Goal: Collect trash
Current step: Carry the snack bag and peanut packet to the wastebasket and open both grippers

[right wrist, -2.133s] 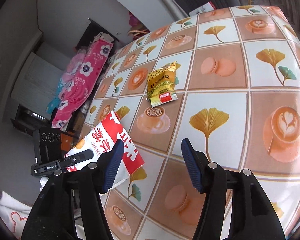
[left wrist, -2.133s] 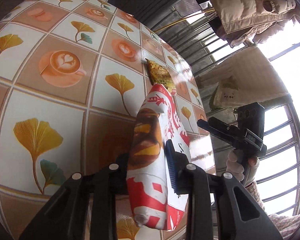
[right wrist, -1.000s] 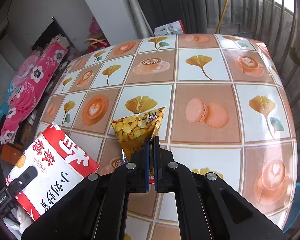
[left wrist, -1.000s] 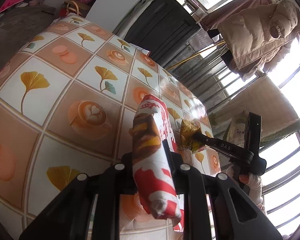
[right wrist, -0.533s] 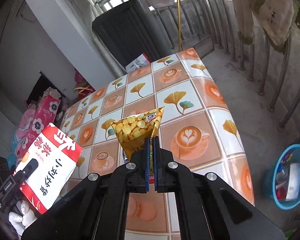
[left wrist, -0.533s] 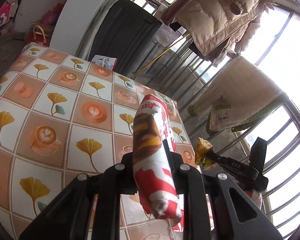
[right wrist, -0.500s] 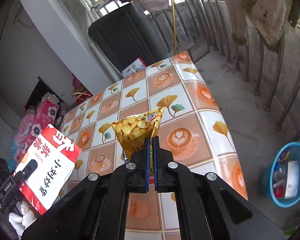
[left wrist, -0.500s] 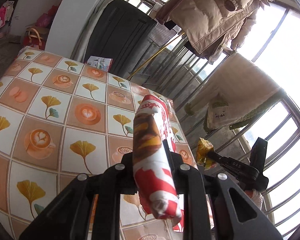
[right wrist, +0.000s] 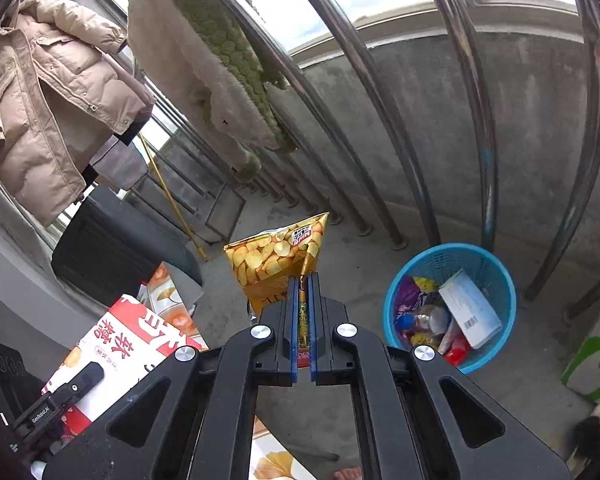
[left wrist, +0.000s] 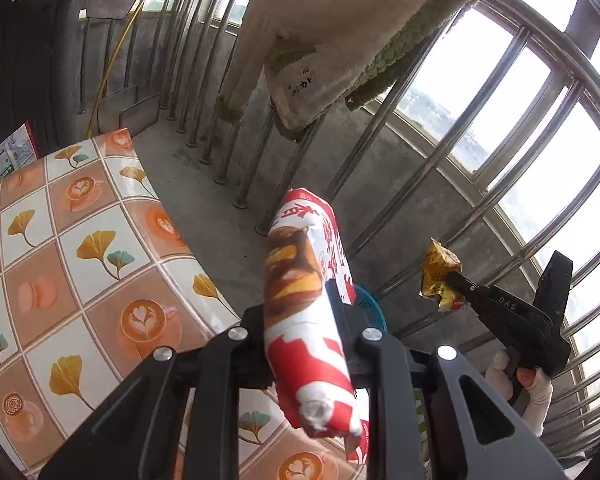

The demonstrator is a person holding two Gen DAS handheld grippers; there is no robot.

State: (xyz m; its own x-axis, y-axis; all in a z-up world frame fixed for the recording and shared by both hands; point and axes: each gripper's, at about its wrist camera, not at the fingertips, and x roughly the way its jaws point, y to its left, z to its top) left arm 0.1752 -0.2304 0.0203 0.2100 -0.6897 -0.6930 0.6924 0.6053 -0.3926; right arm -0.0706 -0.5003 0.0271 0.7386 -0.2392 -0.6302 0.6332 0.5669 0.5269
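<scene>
A red and white snack bag [left wrist: 300, 280] stands upright in my left gripper [left wrist: 306, 320], which is shut on it, past the edge of the tiled table [left wrist: 80, 240]. My right gripper [right wrist: 303, 280] is shut on a yellow chip bag [right wrist: 276, 260] above the concrete floor. A blue basket [right wrist: 500, 280] with several pieces of trash in it sits on the floor, below and right of the chip bag. In the left wrist view the basket [left wrist: 374, 308] peeks out behind the red bag, and the right gripper [left wrist: 454, 280] with the chip bag [left wrist: 440, 276] is on the right. The red bag [right wrist: 132, 344] shows at lower left in the right wrist view.
Steel railing bars [right wrist: 488, 160] and a low concrete wall stand close behind the basket. A towel [left wrist: 340, 40] and a beige coat [right wrist: 40, 100] hang above. A green and white box [right wrist: 592, 364] sits right of the basket. A dark cabinet [right wrist: 112, 248] stands by the table corner.
Both grippers have swung off the table toward the railing, each with its bag still in it. The blue basket has come much closer in the right wrist view.
</scene>
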